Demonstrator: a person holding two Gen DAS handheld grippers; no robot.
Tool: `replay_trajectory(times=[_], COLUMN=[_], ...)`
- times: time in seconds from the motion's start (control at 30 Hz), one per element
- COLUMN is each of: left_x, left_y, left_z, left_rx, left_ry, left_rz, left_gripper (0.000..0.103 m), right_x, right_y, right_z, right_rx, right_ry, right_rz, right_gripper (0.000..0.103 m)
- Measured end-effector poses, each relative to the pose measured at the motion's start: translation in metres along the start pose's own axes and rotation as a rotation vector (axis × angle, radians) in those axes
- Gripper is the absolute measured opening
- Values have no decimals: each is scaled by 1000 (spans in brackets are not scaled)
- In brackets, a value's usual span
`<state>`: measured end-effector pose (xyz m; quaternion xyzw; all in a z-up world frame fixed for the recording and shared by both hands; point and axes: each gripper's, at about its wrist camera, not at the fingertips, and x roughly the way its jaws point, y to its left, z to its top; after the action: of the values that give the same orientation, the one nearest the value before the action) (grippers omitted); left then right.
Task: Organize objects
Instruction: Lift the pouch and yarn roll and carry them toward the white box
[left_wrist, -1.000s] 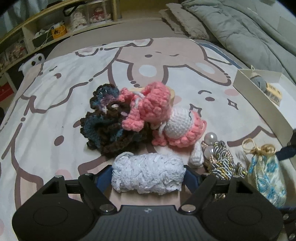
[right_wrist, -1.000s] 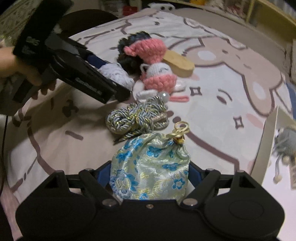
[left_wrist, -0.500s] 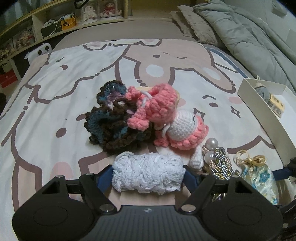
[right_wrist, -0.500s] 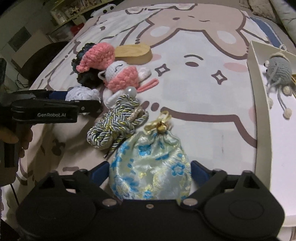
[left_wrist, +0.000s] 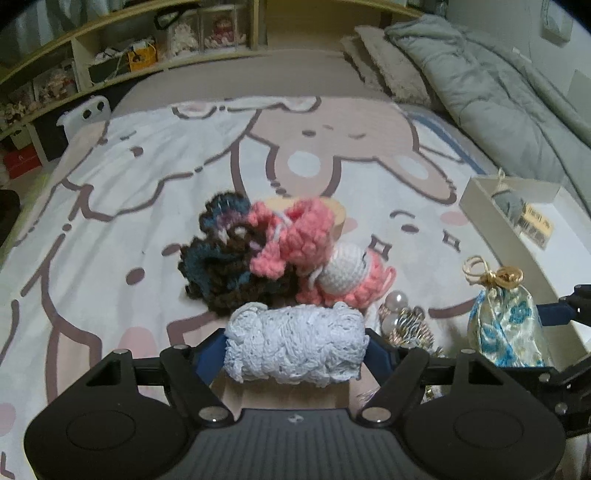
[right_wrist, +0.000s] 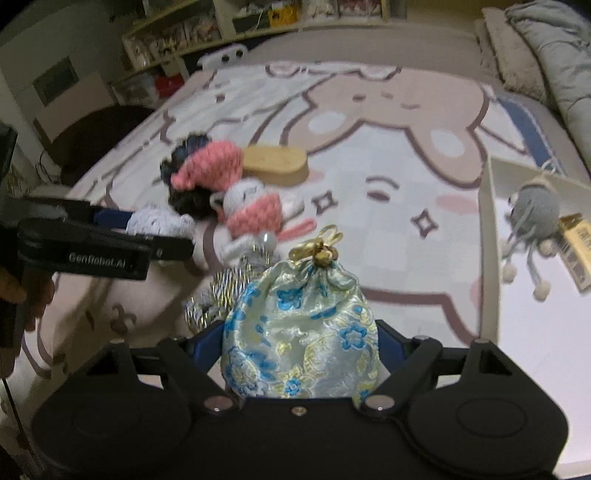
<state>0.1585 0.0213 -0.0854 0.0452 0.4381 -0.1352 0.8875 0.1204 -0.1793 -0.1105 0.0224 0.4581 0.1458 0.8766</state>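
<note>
My left gripper (left_wrist: 295, 334) is shut on a white crochet roll (left_wrist: 295, 347), held just above the printed blanket (left_wrist: 110, 229). In the right wrist view it (right_wrist: 162, 230) shows from the side with the roll (right_wrist: 159, 221) in it. My right gripper (right_wrist: 301, 345) holds a blue-flowered brocade pouch (right_wrist: 299, 332) with a gold tie; its jaws are closing on the pouch. The pouch (left_wrist: 506, 325) also hangs at the right of the left view. Behind lie a pink crochet piece (left_wrist: 303, 232), a dark crochet piece (left_wrist: 221, 266) and a pink-and-white crochet doll (left_wrist: 347, 273).
A silver-gold cord bundle (left_wrist: 410, 325) with pearls lies between the grippers. A wooden oval (right_wrist: 277, 164) sits behind the crochet pile. A white box (right_wrist: 489, 236) at the right holds a grey crochet figure (right_wrist: 535, 210) and a small card. Shelves and a grey duvet (left_wrist: 498, 92) border the bed.
Both grippers have risen with the roll and the pouch in them. The right view has rolled and swung towards the white box. The pile on the blanket has not moved.
</note>
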Motion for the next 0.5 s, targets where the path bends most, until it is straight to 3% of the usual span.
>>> replay_trajectory(times=[0.5], left_x=[-48], left_y=[10], left_z=[7], left_rx=[-68], left_ry=[-114], left_rz=[28], left_gripper=[77], right_x=[-44], right_y=[-7], right_z=[24], right_rx=[14], right_ry=[-153], right_rz=[-15], right_gripper=[85])
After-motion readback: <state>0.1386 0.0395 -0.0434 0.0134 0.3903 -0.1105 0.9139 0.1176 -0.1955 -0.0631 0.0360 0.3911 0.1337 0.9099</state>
